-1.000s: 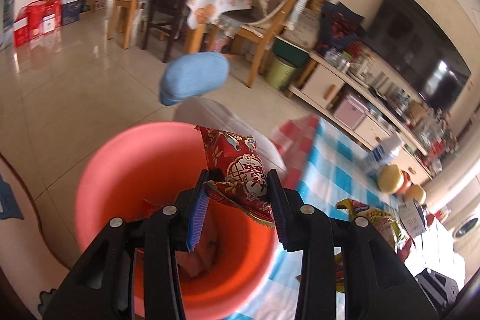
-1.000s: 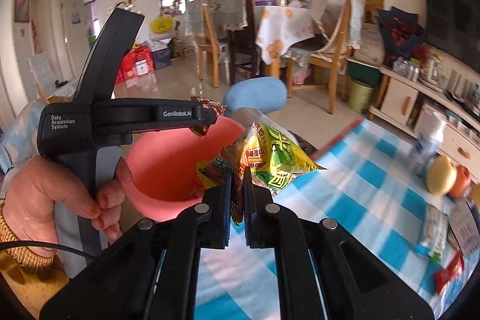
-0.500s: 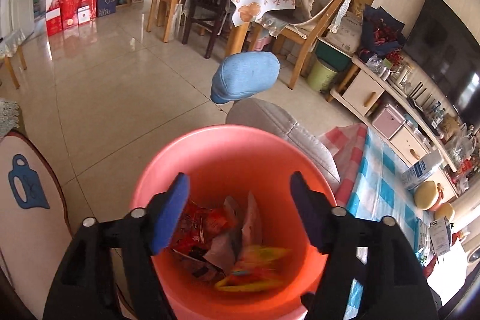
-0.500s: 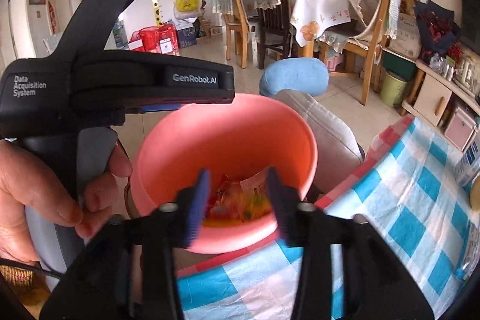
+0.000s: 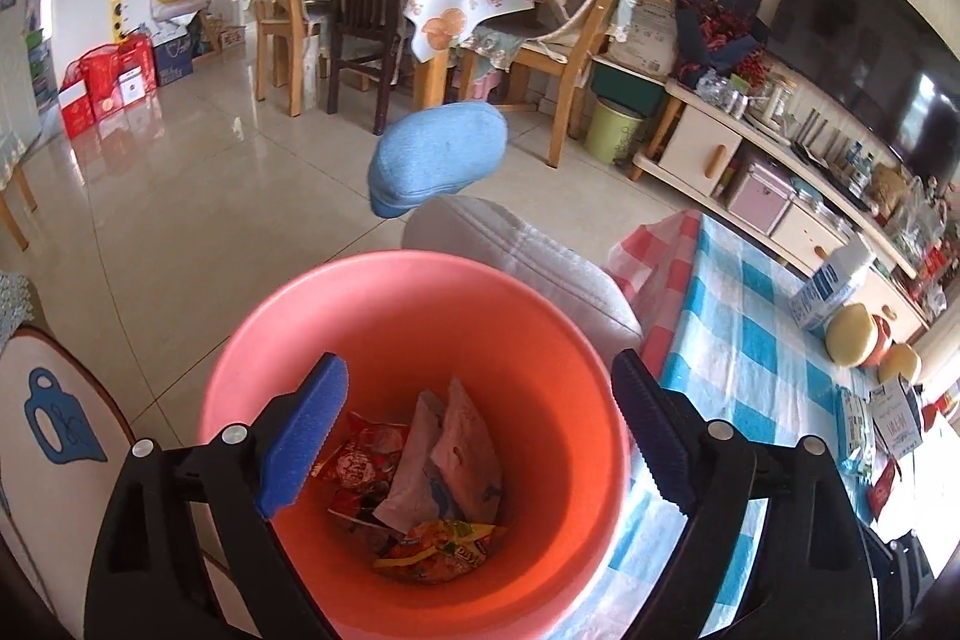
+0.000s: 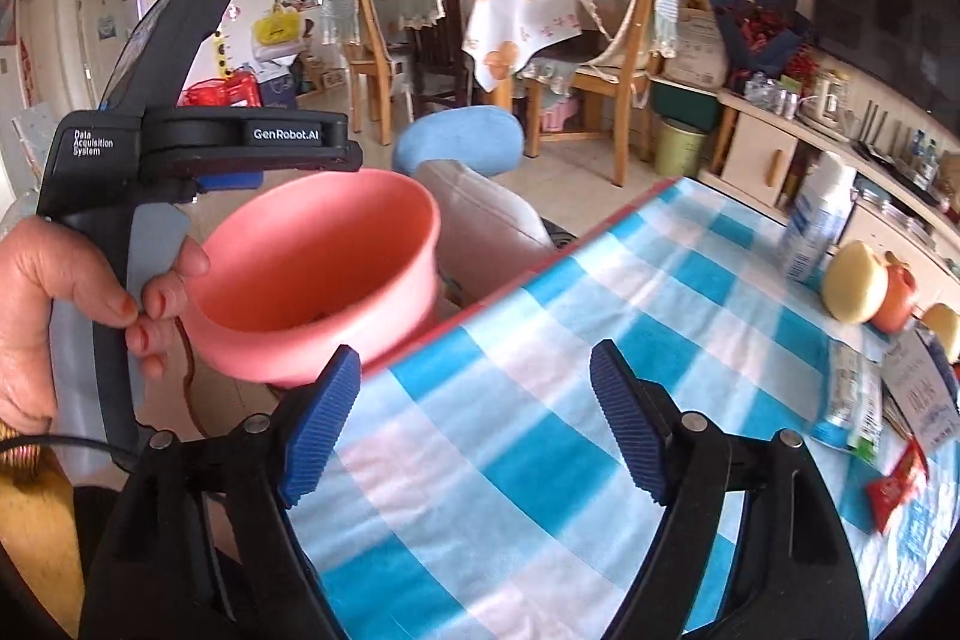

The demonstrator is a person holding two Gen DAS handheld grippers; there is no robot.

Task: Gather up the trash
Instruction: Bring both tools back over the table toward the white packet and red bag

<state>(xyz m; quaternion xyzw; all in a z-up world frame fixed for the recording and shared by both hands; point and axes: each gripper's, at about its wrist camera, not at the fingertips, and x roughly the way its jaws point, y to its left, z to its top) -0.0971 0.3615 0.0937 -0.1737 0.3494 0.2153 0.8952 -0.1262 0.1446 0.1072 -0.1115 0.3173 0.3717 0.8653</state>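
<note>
Wrappers [image 5: 432, 484] in pink bucket [image 5: 372, 292] below left gripper [image 5: 474, 430] (fingers wide), right gripper [image 6: 474, 424] fingers wide, empty

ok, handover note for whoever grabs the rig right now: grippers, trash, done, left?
Left gripper: open, empty, above the pink bin.
Right gripper: open, empty, over the checked tablecloth.
Bin sits just off the table's edge, beside the left gripper.
Done: several wrappers lie in the bin, a yellow packet on top.
Left: a red packet and a green and white wrapper still lie at the table's far right, near some papers. The bottle and fruit look like keepers, but check.
</note>
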